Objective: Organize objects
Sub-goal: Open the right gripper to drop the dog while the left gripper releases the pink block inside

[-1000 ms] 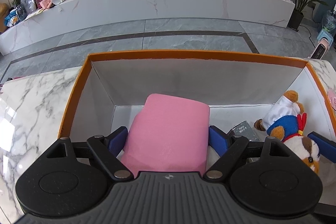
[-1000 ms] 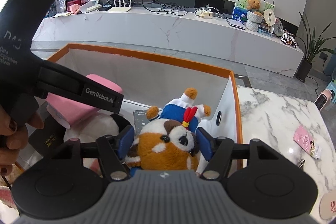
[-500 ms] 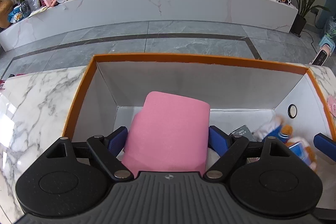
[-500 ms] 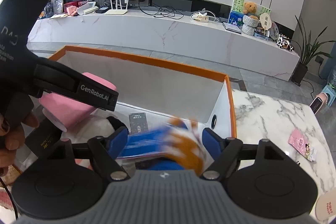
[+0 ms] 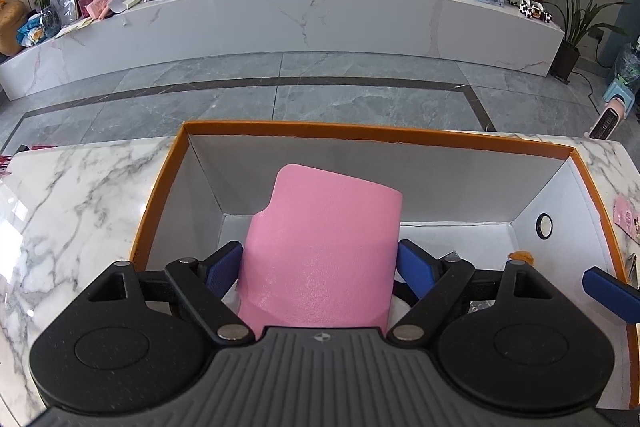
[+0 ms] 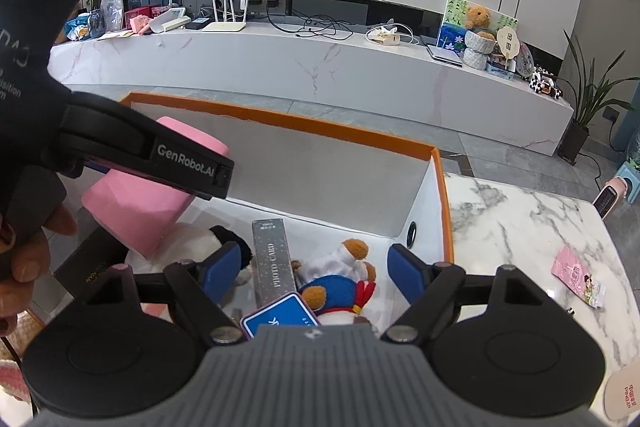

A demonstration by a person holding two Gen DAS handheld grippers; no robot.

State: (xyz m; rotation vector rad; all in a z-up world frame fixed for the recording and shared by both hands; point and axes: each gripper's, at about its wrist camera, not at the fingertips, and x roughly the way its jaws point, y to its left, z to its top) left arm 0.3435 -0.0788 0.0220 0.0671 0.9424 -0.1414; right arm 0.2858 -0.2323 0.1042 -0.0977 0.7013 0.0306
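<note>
My left gripper (image 5: 320,263) is shut on a pink foam block (image 5: 324,243) and holds it over the orange-rimmed white box (image 5: 360,135). The block also shows in the right wrist view (image 6: 140,203), under the left gripper's black body (image 6: 120,147). My right gripper (image 6: 316,267) is open and empty above the box's right end. Below it a plush toy in blue and white (image 6: 340,279) lies on the box floor, beside a grey photo-card box (image 6: 274,259) and a blue card (image 6: 280,319).
The box (image 6: 440,187) stands on a marble table (image 6: 520,227). A white and black plush (image 6: 208,247) and a dark packet (image 6: 92,267) lie in the box. A pink card (image 6: 572,271) lies on the table at right. A long marble TV bench (image 5: 280,15) runs behind.
My right gripper opened and let go of the plush toy, which dropped onto the box floor. The left gripper rose a little with the pink block.
</note>
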